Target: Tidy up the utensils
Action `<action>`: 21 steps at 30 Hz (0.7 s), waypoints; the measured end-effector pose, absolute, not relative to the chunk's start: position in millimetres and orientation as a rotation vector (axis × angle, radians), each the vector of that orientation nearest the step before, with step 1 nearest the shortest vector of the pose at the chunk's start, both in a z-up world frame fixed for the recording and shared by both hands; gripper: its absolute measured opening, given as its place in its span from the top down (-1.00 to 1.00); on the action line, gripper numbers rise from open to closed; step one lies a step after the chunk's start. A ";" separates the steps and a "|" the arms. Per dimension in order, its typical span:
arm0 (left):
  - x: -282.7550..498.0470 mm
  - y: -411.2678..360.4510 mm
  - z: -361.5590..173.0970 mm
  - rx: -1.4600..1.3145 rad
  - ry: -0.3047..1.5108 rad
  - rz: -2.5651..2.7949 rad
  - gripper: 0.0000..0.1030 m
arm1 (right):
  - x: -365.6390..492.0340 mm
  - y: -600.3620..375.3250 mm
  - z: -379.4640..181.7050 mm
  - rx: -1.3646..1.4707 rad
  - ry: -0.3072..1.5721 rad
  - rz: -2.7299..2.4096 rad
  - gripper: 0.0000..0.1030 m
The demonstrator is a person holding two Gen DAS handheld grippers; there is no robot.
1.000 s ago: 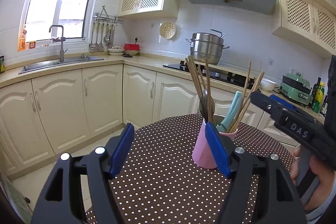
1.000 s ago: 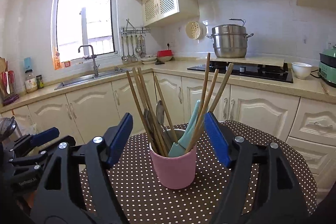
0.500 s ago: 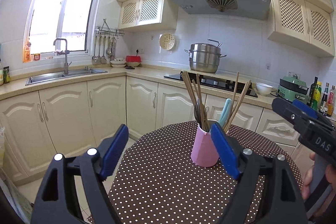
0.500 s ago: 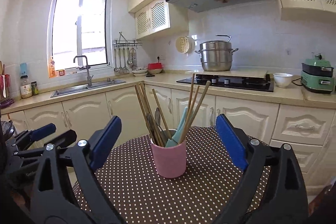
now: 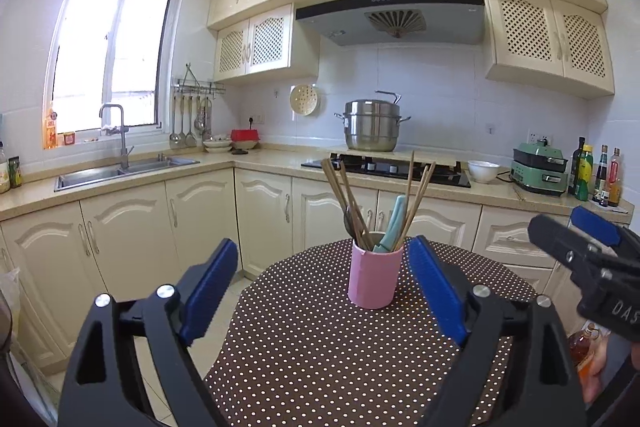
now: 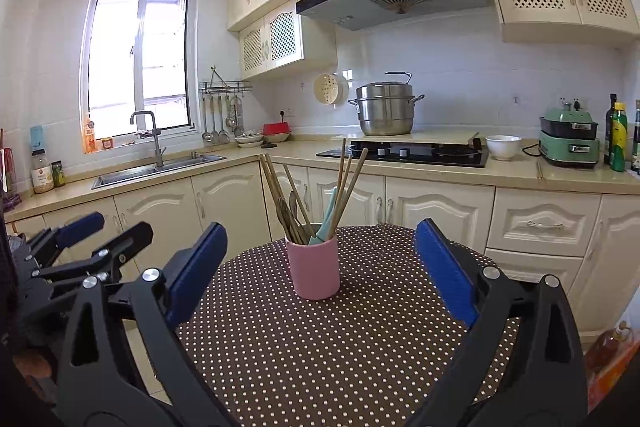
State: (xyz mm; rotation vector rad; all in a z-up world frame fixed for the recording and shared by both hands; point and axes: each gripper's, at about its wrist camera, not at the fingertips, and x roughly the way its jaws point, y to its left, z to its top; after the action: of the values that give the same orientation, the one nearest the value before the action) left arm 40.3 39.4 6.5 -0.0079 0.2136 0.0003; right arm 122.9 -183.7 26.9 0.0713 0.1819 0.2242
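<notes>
A pink cup (image 5: 375, 277) (image 6: 313, 268) stands upright on a round table with a brown dotted cloth (image 5: 320, 355) (image 6: 320, 355). It holds several wooden chopsticks (image 5: 340, 195) (image 6: 276, 187), a metal spoon and a teal-handled utensil (image 5: 394, 223). My left gripper (image 5: 324, 295) hovers short of the cup, its jaws opening wide with nothing between the pads. My right gripper (image 6: 320, 275) is also back from the cup, jaws opening and empty. The right gripper (image 5: 588, 259) shows at the right edge of the left wrist view; the left gripper (image 6: 80, 247) shows at the left of the right wrist view.
Cream cabinets and a counter run behind the table, with a sink (image 5: 124, 171), a hob with a steel pot (image 5: 372, 125), a white bowl (image 5: 483, 171) and a green appliance (image 5: 540, 173). A bottle (image 6: 612, 343) stands low at the right, beside the table.
Both grippers have drawn back from the cup and opened wider, so the cup looks smaller and farther away. The cup and its utensils stay where they were.
</notes>
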 end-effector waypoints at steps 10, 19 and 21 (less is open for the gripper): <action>11.8 22.3 24.5 0.015 0.144 -0.037 -0.74 | 93.6 -179.0 39.8 0.014 0.121 0.209 -0.84; 10.5 22.7 23.2 0.020 0.144 -0.027 -0.75 | 85.7 -176.5 38.3 0.008 0.110 0.207 -0.84; 9.3 23.3 22.6 0.017 0.140 -0.026 -0.75 | 86.0 -176.2 37.7 0.008 0.113 0.205 -0.84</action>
State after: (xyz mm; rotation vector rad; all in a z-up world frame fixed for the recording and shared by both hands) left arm 9.3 23.3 22.6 0.0167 0.1396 -0.0256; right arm 86.0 -176.2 37.7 0.0082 0.1128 0.2050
